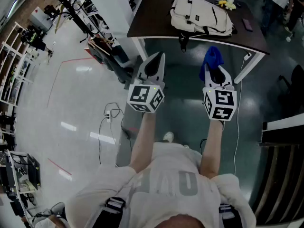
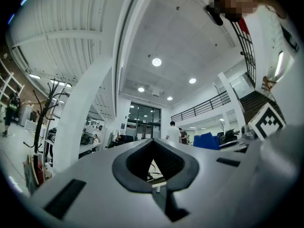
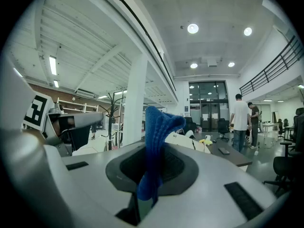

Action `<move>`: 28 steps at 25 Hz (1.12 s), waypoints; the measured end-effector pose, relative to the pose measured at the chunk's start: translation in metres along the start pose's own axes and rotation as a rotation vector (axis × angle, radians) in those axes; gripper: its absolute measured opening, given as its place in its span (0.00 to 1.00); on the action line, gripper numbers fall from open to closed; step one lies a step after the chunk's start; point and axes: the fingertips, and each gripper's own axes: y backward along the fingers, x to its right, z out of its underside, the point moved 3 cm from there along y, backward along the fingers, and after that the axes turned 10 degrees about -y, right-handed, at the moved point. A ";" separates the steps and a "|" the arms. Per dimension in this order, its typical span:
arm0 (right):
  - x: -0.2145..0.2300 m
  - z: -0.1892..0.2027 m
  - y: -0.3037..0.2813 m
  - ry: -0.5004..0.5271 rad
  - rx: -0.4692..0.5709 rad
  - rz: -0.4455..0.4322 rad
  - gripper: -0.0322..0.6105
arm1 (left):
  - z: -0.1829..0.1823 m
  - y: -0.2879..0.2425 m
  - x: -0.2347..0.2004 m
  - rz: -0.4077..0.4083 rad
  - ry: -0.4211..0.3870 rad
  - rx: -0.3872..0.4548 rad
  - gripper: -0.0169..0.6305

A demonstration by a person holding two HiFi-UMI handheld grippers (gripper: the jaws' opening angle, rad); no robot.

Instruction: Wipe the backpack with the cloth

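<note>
A cream backpack lies flat on a dark table ahead of me, well beyond both grippers. My right gripper is shut on a blue cloth, which stands up out of its jaws. In the right gripper view the blue cloth rises from the right gripper, with the backpack far behind it. My left gripper is held beside it, short of the table's front edge, jaws together and empty. The left gripper points level into the hall.
A yellow toy and a dark flat item lie on the table near the backpack. A black strap hangs over the front edge. Cables trail on the floor at left. An office chair stands at right. People stand far off.
</note>
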 end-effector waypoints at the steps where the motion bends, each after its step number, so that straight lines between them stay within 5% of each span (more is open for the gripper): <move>1: 0.005 0.001 0.001 -0.001 -0.003 0.002 0.12 | 0.001 -0.003 0.004 0.001 0.002 -0.001 0.03; 15: 0.067 0.011 0.009 -0.038 -0.006 0.029 0.11 | 0.023 -0.034 0.047 0.022 0.011 -0.037 0.03; 21: 0.059 0.019 -0.055 -0.056 -0.020 -0.055 0.12 | 0.053 -0.074 0.006 0.008 0.043 -0.019 0.03; 28: 0.038 0.030 -0.228 -0.142 -0.067 -0.134 0.11 | 0.120 -0.171 -0.101 0.047 0.091 0.028 0.03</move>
